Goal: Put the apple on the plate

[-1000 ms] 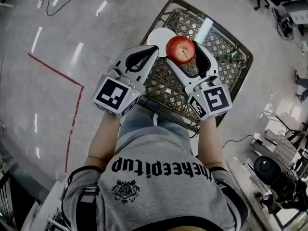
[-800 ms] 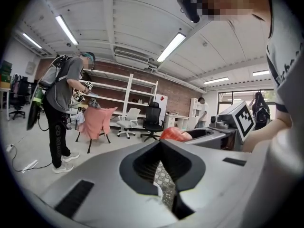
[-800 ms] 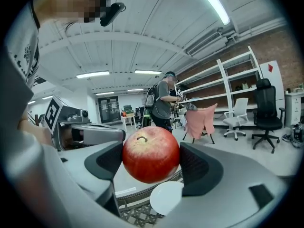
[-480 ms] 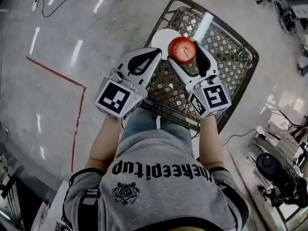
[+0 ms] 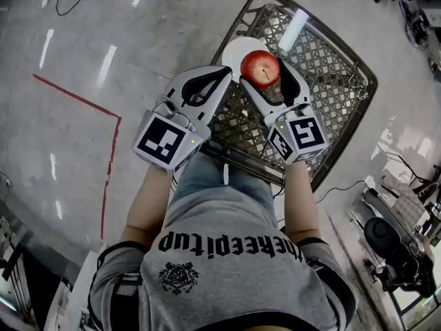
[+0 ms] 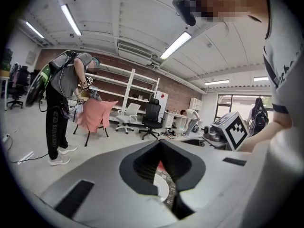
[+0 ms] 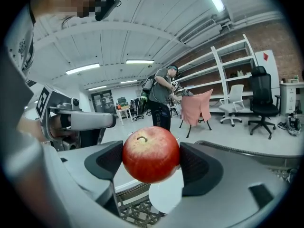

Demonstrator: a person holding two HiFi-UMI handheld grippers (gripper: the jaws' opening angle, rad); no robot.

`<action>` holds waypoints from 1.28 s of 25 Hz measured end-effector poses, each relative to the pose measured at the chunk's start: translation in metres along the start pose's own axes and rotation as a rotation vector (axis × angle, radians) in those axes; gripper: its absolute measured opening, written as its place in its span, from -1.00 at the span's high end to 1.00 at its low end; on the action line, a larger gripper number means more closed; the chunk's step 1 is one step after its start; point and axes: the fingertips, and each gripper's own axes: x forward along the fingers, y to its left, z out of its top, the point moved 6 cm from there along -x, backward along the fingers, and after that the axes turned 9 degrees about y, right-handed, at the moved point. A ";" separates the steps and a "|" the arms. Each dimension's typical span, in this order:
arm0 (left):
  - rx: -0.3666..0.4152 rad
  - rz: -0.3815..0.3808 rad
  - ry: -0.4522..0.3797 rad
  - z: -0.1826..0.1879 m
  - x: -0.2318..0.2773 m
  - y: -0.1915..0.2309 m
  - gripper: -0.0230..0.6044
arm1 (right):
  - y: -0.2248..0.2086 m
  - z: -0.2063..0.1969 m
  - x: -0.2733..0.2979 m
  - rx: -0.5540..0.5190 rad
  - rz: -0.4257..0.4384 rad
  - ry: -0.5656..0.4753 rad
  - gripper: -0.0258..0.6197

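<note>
A red apple (image 5: 260,68) hangs above a woven wire-rimmed table (image 5: 331,74), with my right gripper (image 5: 262,73) shut on its two sides. Just beyond and left of the apple, a white plate (image 5: 236,49) lies on the table. In the right gripper view the apple (image 7: 151,154) fills the gap between the pads, stem up, and the plate (image 7: 166,194) shows below it. My left gripper (image 5: 222,74) is shut on nothing, its tip beside the plate's near edge. In the left gripper view, a slice of the plate (image 6: 162,188) shows through the gap in my left gripper (image 6: 160,142).
A white cylinder (image 5: 294,29) lies on the table's far side, right of the plate. A red line (image 5: 76,96) runs along the grey floor. In the room beyond stand a person (image 6: 61,108), office chairs (image 6: 152,118) and white shelving (image 7: 228,75). Equipment clutters the floor at lower right (image 5: 393,240).
The apple stays clamped in the right gripper above the table by the plate. Both grippers have barely moved; the view has shifted a little.
</note>
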 end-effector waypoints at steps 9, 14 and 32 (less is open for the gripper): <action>-0.071 -0.016 0.068 -0.017 0.009 0.010 0.89 | -0.011 -0.018 0.026 0.030 -0.004 0.047 -0.28; -0.085 -0.017 0.072 -0.021 0.013 0.018 0.89 | -0.016 -0.028 0.039 0.041 -0.010 0.080 -0.28; -0.139 -0.027 0.106 -0.047 0.018 0.026 0.89 | -0.029 -0.069 0.069 0.069 -0.037 0.180 -0.28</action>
